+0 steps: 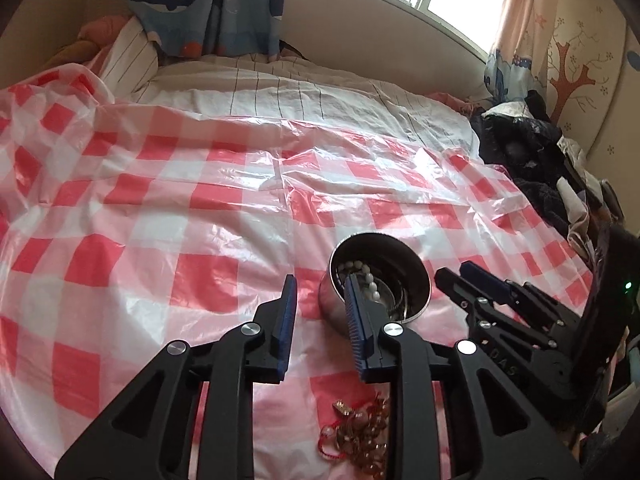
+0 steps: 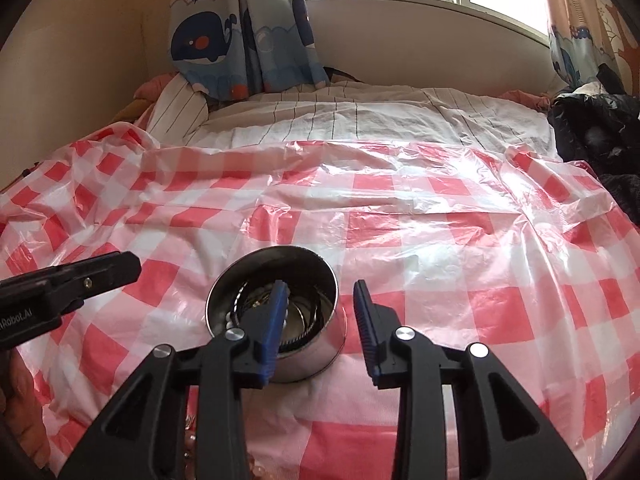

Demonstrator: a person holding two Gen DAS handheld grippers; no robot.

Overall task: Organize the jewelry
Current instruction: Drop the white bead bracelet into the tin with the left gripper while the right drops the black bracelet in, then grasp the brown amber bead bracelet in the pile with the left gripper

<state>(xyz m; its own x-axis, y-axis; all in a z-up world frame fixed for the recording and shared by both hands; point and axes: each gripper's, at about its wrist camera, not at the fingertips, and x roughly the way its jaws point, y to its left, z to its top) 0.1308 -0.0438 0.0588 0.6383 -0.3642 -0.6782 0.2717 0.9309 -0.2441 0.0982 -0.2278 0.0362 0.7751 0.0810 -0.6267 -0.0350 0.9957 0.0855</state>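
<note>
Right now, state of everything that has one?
Left tool: open, nothing between its fingers.
Right tool: open, empty, straddling the bowl's wall.
Bowl: upright on the checked sheet, holds jewelry.
White beads: inside the bowl.
Amber beads: loose pile on the checked sheet, outside the bowl.

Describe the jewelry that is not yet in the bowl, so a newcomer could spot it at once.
On the red-and-white checked plastic sheet covering the bed stands a steel bowl holding white beads. Nearer the camera lies a loose heap of amber beads with red cord, the only jewelry outside it.
</note>
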